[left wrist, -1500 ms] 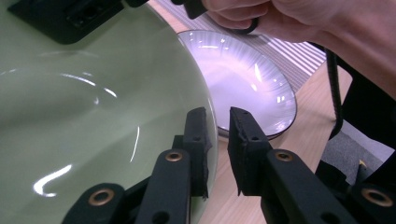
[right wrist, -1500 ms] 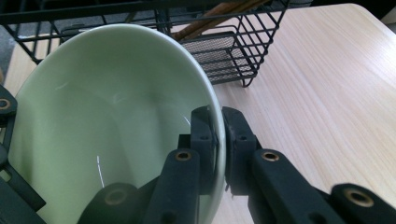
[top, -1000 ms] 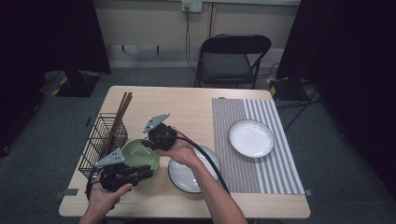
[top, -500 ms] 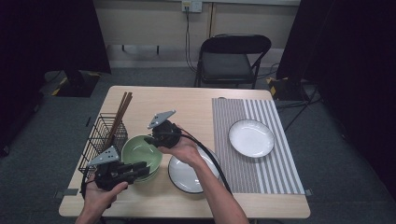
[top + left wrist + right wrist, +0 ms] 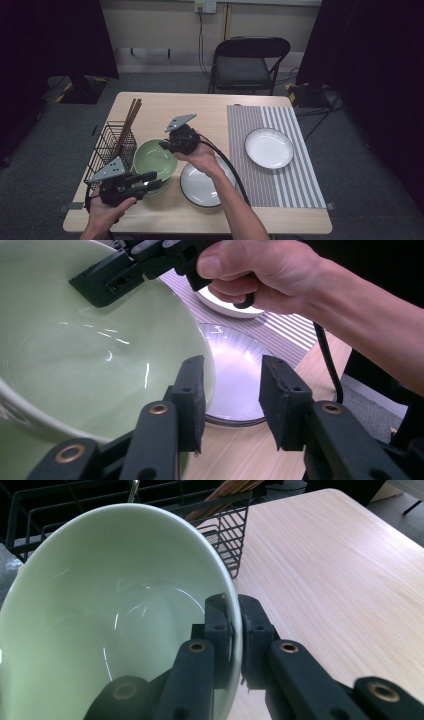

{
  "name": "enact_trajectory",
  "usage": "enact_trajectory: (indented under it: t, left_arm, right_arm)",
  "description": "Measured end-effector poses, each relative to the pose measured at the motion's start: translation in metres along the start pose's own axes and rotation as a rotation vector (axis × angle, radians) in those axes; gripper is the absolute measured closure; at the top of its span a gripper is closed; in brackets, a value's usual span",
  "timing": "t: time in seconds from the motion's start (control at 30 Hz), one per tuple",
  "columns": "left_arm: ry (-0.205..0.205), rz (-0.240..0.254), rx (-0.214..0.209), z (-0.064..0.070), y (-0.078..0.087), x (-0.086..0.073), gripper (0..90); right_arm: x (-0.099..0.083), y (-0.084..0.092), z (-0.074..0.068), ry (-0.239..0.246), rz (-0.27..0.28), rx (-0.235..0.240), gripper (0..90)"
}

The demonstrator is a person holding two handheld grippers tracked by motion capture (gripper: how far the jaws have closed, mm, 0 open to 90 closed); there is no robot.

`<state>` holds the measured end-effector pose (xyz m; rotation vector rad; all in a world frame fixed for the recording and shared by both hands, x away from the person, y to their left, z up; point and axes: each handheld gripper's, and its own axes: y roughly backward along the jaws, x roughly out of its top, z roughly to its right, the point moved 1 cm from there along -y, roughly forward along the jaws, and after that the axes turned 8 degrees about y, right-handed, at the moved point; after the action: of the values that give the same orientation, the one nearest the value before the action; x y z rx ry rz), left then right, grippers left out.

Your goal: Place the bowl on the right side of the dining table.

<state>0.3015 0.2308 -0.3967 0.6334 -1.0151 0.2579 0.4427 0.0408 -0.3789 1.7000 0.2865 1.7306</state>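
A pale green bowl sits tilted on the wooden table beside a black wire basket. My right gripper is shut on its far rim; in the right gripper view the rim is pinched between the jaws. My left gripper lies level at the bowl's near side. Its jaws have just been opening. In the left gripper view they stand apart with only the plate showing between them, and the left fingertip is right at the bowl's edge.
The wire basket holds chopsticks at the left. A dark-rimmed plate lies right of the bowl. A white plate rests on a striped placemat. A folding chair stands behind the table.
My left gripper's jaws have spread apart and it has drawn back slightly from the bowl toward the near edge. The right gripper keeps its hold on the far rim.
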Motion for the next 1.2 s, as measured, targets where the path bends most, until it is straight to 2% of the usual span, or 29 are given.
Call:
enact_trajectory:
  t: [0.23, 0.33, 0.5, 0.7, 0.83, 1.03, 1.2]
  left_arm:
    - [-0.012, 0.0, -0.019, 0.005, -0.001, 0.001, 55.1]
    - [-0.009, -0.002, -0.002, 0.006, -0.002, 0.001, 53.4]
    - [-0.015, -0.001, 0.002, 0.007, -0.003, 0.001, 47.4]
    - [-0.014, 0.005, 0.014, 0.004, -0.002, 0.001, 40.2]
    - [-0.012, 0.003, 0.02, 0.002, -0.003, 0.0, 37.9]
    - [-0.012, -0.008, 0.03, 0.001, -0.006, -0.002, 35.9]
    - [-0.019, 0.008, 0.065, 0.001, -0.005, -0.002, 32.7]
  right_arm:
    - [-0.002, 0.009, 0.006, -0.023, 0.016, -0.033, 84.7]
    - [-0.004, 0.014, 0.009, -0.043, 0.018, -0.044, 84.7]
    - [-0.007, 0.021, 0.014, -0.067, 0.012, -0.073, 84.7]
    - [-0.022, 0.031, 0.023, -0.138, 0.016, -0.108, 84.7]
    - [-0.027, 0.04, 0.029, -0.151, 0.003, -0.135, 84.6]
    - [-0.031, 0.051, 0.036, -0.178, 0.016, -0.161, 84.6]
    - [-0.036, 0.059, 0.04, -0.197, 0.007, -0.185, 84.4]
